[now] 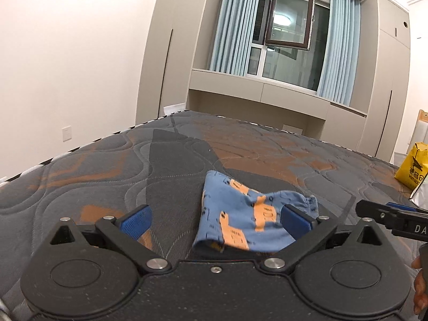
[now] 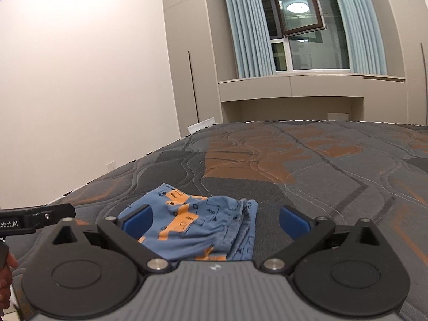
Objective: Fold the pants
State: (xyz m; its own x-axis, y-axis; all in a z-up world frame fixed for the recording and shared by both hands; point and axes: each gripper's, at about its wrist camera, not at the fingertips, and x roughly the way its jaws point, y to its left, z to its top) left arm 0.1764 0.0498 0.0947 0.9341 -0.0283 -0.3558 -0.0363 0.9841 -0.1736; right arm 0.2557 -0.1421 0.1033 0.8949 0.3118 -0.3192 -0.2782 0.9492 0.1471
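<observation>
A small pair of blue pants with orange prints lies folded into a compact bundle on the grey and orange quilted mattress. My left gripper is open above its near left part, blue pads spread wide and touching no cloth. In the right wrist view the same pants lie with the gathered waistband to the right. My right gripper hangs open over them, nothing between its pads. Each gripper's black tip shows at the edge of the other's view.
A yellow bag and a silvery packet sit at the mattress's right edge. Beyond the bed are beige wardrobes, a window seat and a window with blue curtains. A white wall runs along the left.
</observation>
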